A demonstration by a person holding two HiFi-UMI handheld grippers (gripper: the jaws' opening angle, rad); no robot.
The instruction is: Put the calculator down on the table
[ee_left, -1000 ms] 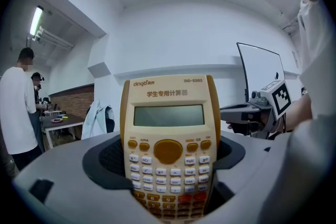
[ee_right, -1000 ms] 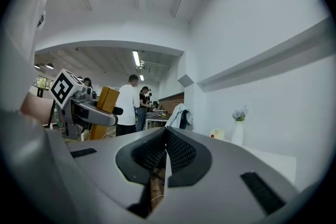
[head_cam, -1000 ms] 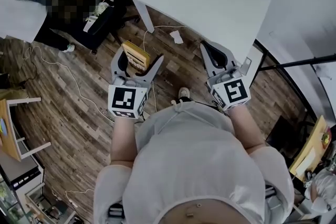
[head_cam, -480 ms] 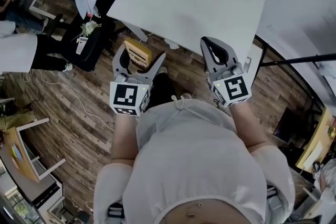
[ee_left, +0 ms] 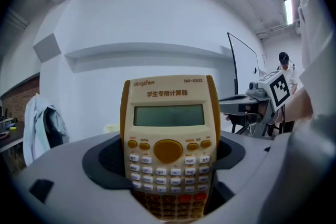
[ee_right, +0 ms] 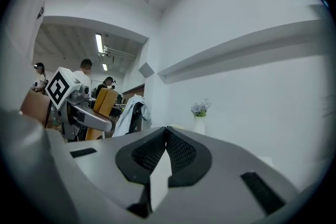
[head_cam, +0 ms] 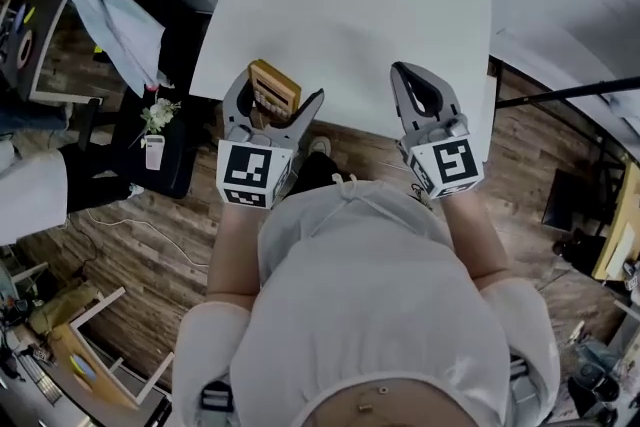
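Calculator [ee_left: 168,134], "dingo" label, in left hand-held gripper [head_cam: 273,103]

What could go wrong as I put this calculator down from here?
The left gripper grips the calculator only by its lower end, so it stands upright; released like that, it may topple and slap the table. In the head view it hangs near the table's front edge, so letting go here might drop it to the floor.
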